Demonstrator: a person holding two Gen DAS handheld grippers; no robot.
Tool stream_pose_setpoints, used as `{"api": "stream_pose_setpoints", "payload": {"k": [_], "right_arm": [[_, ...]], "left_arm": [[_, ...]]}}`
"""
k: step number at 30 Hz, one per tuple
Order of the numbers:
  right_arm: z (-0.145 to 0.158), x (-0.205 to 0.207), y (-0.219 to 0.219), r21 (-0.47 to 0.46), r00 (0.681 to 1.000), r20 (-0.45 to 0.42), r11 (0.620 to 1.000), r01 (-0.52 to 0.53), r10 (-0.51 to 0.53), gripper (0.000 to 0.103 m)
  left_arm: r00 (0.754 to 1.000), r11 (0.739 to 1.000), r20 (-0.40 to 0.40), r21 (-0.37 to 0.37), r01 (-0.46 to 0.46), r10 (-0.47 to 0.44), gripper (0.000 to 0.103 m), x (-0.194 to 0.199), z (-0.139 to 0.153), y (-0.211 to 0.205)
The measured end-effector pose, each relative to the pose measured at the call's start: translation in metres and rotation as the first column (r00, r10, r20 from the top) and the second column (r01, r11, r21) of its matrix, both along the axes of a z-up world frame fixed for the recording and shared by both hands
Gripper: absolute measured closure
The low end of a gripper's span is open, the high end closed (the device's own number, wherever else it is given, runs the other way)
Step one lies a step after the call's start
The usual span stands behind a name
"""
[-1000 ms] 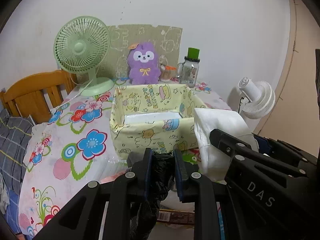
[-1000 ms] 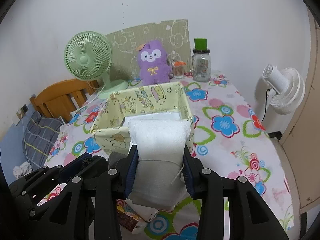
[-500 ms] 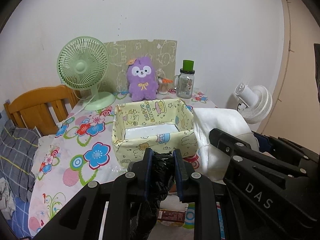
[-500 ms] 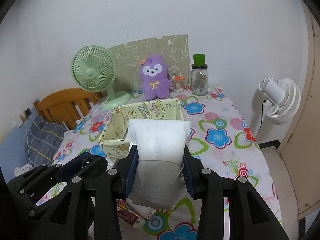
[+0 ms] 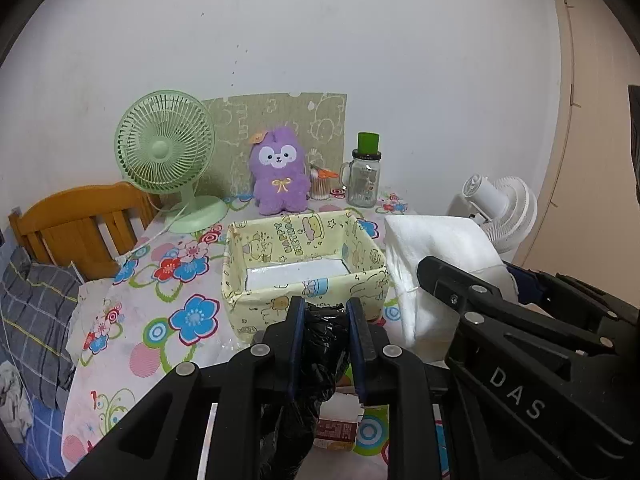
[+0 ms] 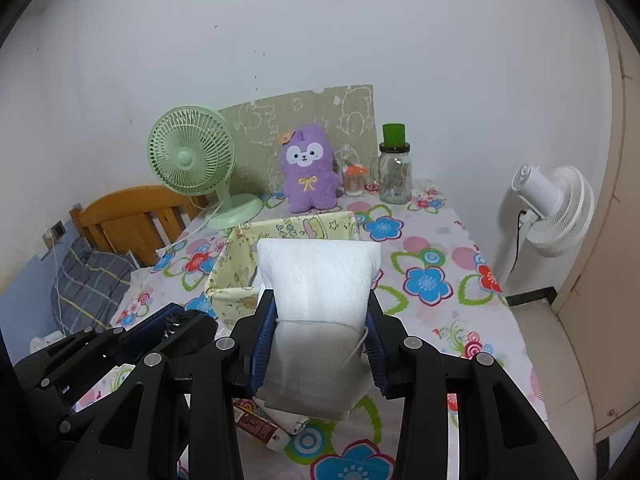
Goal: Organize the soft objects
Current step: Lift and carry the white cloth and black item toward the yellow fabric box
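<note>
My left gripper (image 5: 326, 316) is shut on a crumpled black plastic bag (image 5: 316, 360) that hangs down between its fingers. My right gripper (image 6: 320, 320) is shut on a white padded foam bag (image 6: 316, 280), held upright; it also shows in the left wrist view (image 5: 436, 256). A yellow cartoon-print fabric box (image 5: 304, 264) sits on the flowered table in front of both grippers, open at the top, with a flat white sheet on its bottom. In the right wrist view the foam bag hides most of the box (image 6: 240, 264). Both grippers are held above the table's near end.
A green desk fan (image 5: 168, 152), a purple plush toy (image 5: 280, 176), a jar with a green lid (image 5: 366, 176) and a green card stand at the table's back. A white fan (image 6: 556, 208) stands right of the table. A wooden chair (image 5: 80, 224) is left. Small packets (image 6: 260, 424) lie below the grippers.
Both grippers have pulled back and up from the box with their loads still held; the box and the back-row objects look smaller and farther away.
</note>
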State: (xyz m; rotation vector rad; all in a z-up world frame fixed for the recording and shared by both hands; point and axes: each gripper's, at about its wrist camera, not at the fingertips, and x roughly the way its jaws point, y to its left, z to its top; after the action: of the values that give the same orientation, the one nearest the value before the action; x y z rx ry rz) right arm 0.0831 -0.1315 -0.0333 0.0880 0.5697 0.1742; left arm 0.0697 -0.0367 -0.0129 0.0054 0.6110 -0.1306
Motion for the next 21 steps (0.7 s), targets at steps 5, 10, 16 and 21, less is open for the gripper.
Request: {"api": "stream_pose_setpoints", "payload": {"k": [5,10,16,21], "right_arm": [[0.005,0.000,0.000,-0.010,1.000,0.009,1.000,0.003,-0.003,0.059],[0.007,0.006,0.002,-0.018,1.000,0.012,1.000,0.001,-0.001,0.059],[0.009,0.016,0.004,-0.024,1.000,0.016,1.000,0.004,-0.003,0.059],[0.011,0.026,0.007,-0.037,1.000,0.020,0.999,0.007,-0.006,0.059]], "left_arm": [[1.000,1.000,0.008,0.000,0.005,-0.005,0.084,0.002,0.004,0.000],[1.000,1.000,0.010,0.007,0.002,-0.002,0.084,0.008,0.005,0.002],[1.000,1.000,0.017,0.013,0.000,0.000,0.084,0.018,0.008,0.003],[1.000,1.000,0.014,0.009,-0.001,0.001,0.084,0.027,0.008,0.005]]}}
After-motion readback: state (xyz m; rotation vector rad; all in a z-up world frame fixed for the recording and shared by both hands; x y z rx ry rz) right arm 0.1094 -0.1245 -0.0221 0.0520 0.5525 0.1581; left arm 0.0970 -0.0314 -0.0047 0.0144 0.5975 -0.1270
